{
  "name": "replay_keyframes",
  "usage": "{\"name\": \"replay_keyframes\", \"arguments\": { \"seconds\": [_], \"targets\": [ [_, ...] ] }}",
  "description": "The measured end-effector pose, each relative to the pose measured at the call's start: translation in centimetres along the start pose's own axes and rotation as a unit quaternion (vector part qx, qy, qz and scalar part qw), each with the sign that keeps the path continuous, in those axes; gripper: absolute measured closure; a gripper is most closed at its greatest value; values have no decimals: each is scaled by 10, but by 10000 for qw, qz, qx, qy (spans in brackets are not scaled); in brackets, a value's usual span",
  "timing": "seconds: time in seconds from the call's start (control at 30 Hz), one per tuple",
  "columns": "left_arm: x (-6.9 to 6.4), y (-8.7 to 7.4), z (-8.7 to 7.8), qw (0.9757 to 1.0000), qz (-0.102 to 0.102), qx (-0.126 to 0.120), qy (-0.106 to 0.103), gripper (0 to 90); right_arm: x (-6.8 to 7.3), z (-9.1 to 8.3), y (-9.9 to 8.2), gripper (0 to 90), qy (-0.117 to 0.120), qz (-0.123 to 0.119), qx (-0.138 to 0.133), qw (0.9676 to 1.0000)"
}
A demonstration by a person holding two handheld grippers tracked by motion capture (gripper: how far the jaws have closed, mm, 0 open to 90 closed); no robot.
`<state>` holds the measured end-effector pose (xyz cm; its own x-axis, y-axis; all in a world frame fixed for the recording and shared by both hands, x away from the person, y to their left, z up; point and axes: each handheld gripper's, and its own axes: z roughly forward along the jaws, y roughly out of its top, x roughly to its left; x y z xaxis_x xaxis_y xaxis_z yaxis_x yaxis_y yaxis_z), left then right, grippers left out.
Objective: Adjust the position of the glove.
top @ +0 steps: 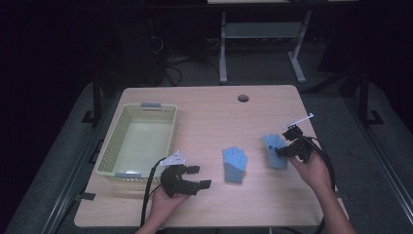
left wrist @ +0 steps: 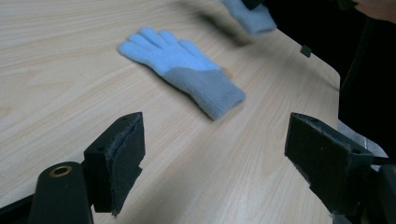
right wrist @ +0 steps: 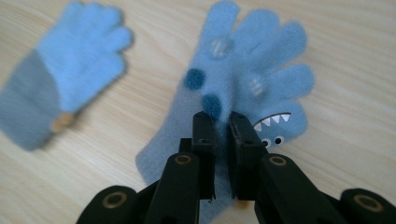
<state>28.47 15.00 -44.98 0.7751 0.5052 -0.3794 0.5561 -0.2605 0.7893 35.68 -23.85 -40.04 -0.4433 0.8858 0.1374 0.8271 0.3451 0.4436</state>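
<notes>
1. Right hand-held gripper, black, two-jawed: jaws pressed together on a fold of fabric at the middle of the spotted glove, pinching it near the palm, probably so the whole glove would come up in one piece. Seen right of centre in the high view.

2. Light blue fuzzy knit glove with dark blue spots and a toothed monster face: lay fingers spread at the centre of the right gripper view, on the right side of the surface in the high view; whether it was clear of the wood could not be told.

3. Plain light blue knit glove with grey cuff: lay flat at the upper middle of the left gripper view, apart from the spotted one, untouched.

4. Left hand-held gripper, black: jaws spread wide and empty, low at the bottom centre of the high view, facing the plain glove, seemingly readied for it.

5. Pale yellow-green plastic lattice basket: stood empty at the left of the high view, a likely receptacle for both gloves.

6. Light wooden surface: carried all items.
</notes>
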Motion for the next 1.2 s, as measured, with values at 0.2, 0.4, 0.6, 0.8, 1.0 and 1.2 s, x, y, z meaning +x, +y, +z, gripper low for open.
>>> {"name": "replay_keyframes", "arguments": {
  "seconds": [0.2, 0.4, 0.6, 0.8, 1.0, 1.2],
  "targets": [
    [0, 0, -1, 10000, 10, -13, 11, 197, 19, -12, 6, 821, 96, -269, -187, 9994],
    [0, 1, -2, 10000, 30, -39, 18, 198, 37, -18, 12, 816, 172, -449, -278, 9985],
    [0, 1, -3, 10000, -3, -55, 21, 197, 55, -19, 17, 814, 281, -577, -281, 9975],
    [0, 1, -3, 10000, 24, -51, 20, 198, 68, -10, 19, 811, 382, -658, -249, 9968],
    [1, 0, -2, 10000, 9, -39, 37, 197, 80, 4, 19, 806, 528, -623, -191, 9965],
    [0, 0, -2, 10000, -12, -85, 25, 199, 92, 15, 18, 802, 658, -672, -152, 9955]
  ]
}}
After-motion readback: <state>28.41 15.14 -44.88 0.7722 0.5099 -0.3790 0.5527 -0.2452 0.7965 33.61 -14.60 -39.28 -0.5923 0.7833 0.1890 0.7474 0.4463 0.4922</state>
